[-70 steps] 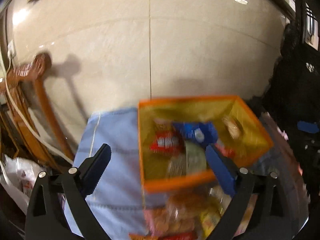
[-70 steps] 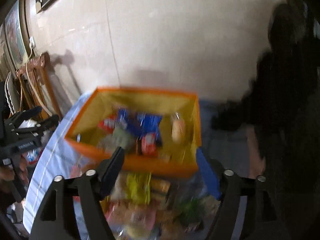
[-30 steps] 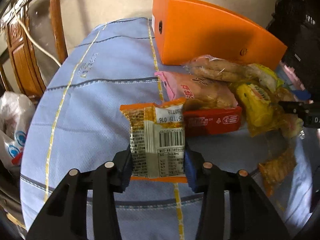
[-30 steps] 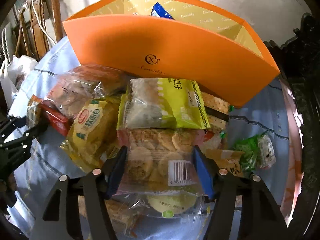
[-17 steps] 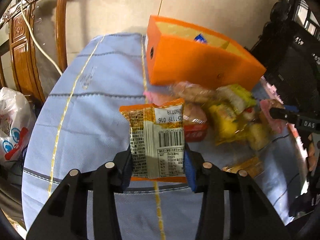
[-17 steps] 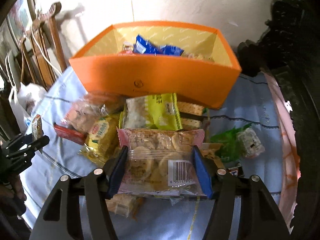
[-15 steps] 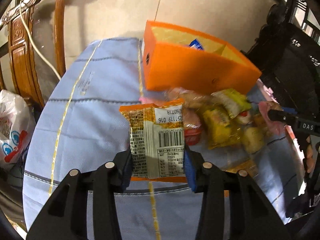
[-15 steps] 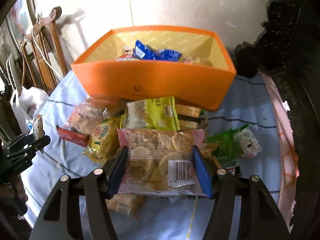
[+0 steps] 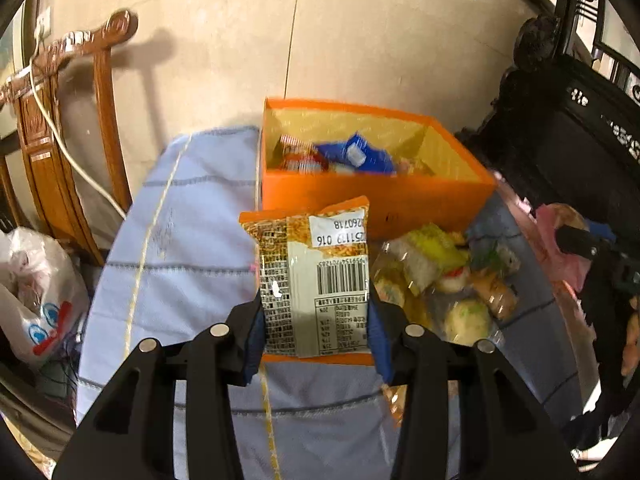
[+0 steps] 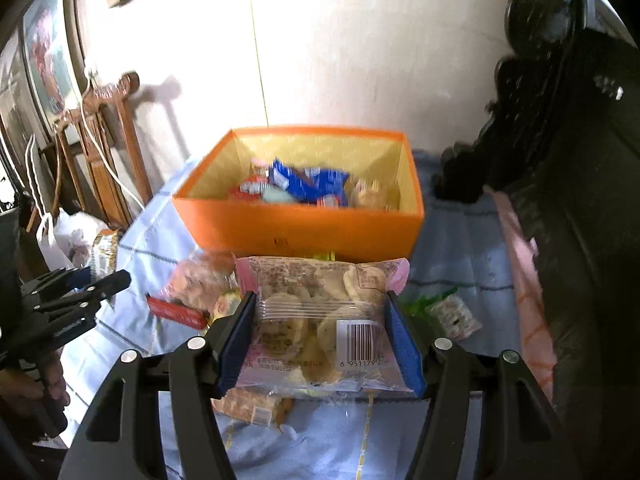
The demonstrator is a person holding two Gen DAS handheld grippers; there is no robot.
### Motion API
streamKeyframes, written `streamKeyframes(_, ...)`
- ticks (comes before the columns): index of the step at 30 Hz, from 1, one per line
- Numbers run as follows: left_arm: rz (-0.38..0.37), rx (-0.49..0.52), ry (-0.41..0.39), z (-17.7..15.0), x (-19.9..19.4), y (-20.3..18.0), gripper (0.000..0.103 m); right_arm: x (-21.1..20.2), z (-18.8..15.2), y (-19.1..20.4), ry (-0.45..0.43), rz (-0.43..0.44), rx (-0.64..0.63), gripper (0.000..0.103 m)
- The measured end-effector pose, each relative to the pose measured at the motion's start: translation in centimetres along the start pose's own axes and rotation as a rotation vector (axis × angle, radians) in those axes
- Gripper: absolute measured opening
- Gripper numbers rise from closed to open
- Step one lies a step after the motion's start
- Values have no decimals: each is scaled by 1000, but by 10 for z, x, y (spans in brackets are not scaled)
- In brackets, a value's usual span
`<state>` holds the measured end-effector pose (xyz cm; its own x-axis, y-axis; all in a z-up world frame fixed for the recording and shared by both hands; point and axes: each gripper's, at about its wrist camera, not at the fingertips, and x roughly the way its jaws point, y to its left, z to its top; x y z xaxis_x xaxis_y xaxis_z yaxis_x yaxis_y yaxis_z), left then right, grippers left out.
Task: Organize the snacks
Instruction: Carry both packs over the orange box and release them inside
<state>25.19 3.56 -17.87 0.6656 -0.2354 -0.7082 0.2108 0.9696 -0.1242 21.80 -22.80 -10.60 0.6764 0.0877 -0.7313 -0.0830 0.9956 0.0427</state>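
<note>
The left gripper [image 9: 316, 330] squeezes an orange noodle pack [image 9: 314, 280], held up at 6 o'clock from the orange box [image 9: 372, 196]. The right gripper [image 10: 326, 340] squeezes a pink cookie bag [image 10: 320, 320], also at 6 o'clock from the box, above the blue cloth [image 10: 460, 248]

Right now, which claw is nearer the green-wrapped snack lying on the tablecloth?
Right. The right claw, gripping a biscuit pack, hangs just beside the green-wrapped snack. The left claw, gripping an orange packet, is across the snack pile from it.
</note>
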Motion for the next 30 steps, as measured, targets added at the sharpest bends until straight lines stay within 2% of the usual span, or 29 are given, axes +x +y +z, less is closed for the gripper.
streamKeyframes(11, -12, 100, -155, 102, -38, -52, 42, -55, 67, -9, -159, -16, -12, 63)
streamKeyframes(15, -3, 120, -182, 131, -44, -64, 42, -68, 91, -12, -204, -23, -23, 63)
streamKeyframes(21, 28, 142, -190, 153, -38, -75, 42, -67, 116, -15, -227, -33, -29, 63)
streamKeyframes(30, 36, 132, -155, 159, -13, -73, 42, -44, 129, -15, -205, -32, -29, 63)
